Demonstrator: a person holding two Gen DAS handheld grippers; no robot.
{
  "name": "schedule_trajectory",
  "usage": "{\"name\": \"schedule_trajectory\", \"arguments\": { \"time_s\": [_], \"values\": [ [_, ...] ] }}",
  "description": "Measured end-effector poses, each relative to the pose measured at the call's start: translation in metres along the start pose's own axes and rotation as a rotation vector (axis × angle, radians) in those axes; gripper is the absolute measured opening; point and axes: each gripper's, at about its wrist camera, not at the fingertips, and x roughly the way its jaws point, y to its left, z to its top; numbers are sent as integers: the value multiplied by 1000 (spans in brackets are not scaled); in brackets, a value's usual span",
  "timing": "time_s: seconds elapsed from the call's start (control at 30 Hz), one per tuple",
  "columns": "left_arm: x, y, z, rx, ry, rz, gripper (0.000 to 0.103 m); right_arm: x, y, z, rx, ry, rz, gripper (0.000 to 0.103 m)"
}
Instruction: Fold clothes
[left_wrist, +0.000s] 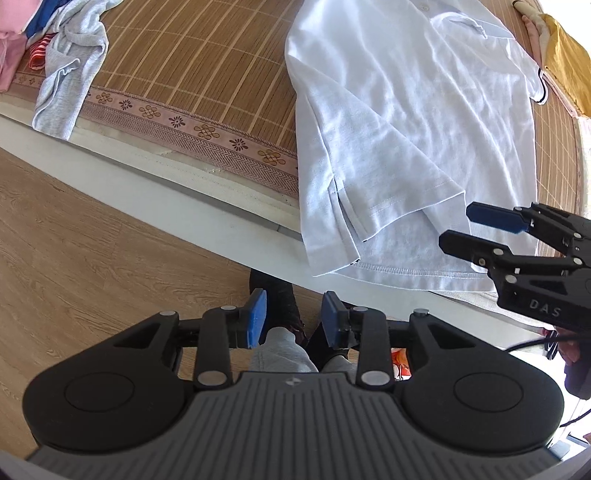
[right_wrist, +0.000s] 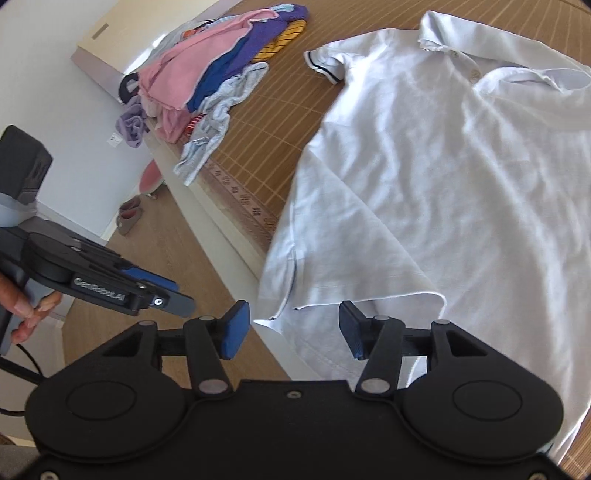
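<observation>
Over the shirt (right_wrist: 424, 177) spread flat on the mat (left_wrist: 177, 74) with hem hanging off the near edge, both tongs apart and empty, left gripper (left_wrist: 293, 319) off the hem, right gripper (right_wrist: 293, 328) nearly on it: best pinched at both hem corners, lifted evenly.

White polo shirt (right_wrist: 443, 177) flat, hem folded
</observation>
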Motion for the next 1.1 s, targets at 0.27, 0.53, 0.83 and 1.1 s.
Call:
{"name": "schedule_trajectory", "arguments": {
  "time_s": [0.27, 0.53, 0.83, 1.1],
  "values": [
    [-4, 3, 1, -13, -9, 9, 40, 26, 18, -5, -485, 24, -186, 55],
    [-4, 8, -7, -55, -17, 17, 41, 61, 45, -14, -615, 41, -84, 53],
    [-4, 9, -5, -88, -43, -7, 41, 76, 41, -7, -577, 72, -105, 33],
    [-4, 26, -25, -106, 5, 43, 41, 59, 46, 10, -437, 76, 33, 10]
  ]
}}
